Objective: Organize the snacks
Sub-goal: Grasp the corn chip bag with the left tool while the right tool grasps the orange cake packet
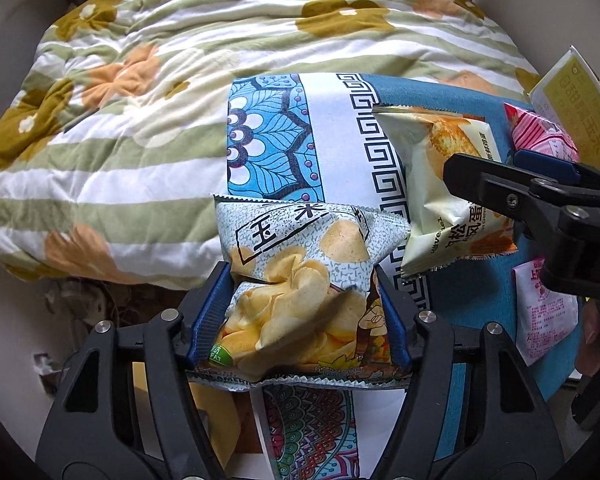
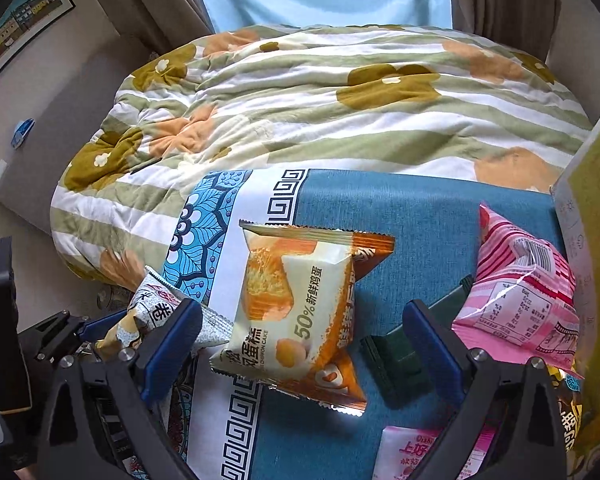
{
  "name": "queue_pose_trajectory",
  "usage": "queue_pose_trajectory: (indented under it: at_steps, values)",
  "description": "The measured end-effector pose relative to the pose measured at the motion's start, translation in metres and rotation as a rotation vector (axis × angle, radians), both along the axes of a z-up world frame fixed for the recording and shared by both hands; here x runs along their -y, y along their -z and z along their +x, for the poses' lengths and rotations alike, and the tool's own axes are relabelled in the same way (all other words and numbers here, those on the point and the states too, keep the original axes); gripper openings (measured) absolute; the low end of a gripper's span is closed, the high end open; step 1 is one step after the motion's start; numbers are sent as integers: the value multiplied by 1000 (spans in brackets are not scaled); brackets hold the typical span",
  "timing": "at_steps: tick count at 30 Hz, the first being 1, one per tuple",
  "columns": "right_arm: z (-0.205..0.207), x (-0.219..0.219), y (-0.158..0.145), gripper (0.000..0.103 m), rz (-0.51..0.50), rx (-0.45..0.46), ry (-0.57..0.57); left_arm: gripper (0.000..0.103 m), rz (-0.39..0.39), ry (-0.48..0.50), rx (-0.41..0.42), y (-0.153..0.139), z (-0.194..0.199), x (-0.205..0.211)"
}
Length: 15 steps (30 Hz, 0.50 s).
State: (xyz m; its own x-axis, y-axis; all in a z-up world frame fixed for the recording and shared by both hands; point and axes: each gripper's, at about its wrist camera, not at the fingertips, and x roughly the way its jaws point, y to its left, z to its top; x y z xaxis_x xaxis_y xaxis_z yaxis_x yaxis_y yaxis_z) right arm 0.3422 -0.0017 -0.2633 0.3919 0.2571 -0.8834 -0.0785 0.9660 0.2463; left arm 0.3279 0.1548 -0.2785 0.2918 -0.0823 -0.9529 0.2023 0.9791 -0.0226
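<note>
My left gripper [image 1: 304, 300] is shut on a corn chip bag [image 1: 300, 280], white speckled with yellow chips printed on it, held over the left edge of the blue patterned table [image 1: 452, 296]. The bag also shows at the left of the right wrist view [image 2: 156, 312]. A chiffon cake packet [image 2: 296, 312], cream and orange, lies flat on the table; it also shows in the left wrist view [image 1: 448, 184]. My right gripper [image 2: 300, 344] is open, its jaws wide on either side of the cake packet. A pink striped snack bag [image 2: 520, 296] lies to the right.
A yellow box [image 2: 592, 208] stands at the table's right edge. A small pink sachet [image 2: 432, 456] and a dark green object [image 2: 404, 356] lie on the blue cloth. A floral striped quilt [image 2: 300, 112] covers the bed behind the table.
</note>
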Motion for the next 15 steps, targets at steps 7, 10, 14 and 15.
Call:
queue_pose_trajectory:
  at_steps: [7, 10, 14, 15]
  values:
    - [12, -7, 10, 99, 6, -33, -30, 59, -11, -46, -1, -6, -1, -6]
    - [17, -8, 15, 95, 8, -50, -35, 59, -9, -59, 3, -8, -2, -7]
    - [20, -11, 22, 90, -2, -68, -43, 59, -5, -72, 7, -10, -3, -8]
    - [21, -12, 23, 86, -2, -74, -44, 59, -7, -75, 8, -10, -2, -8]
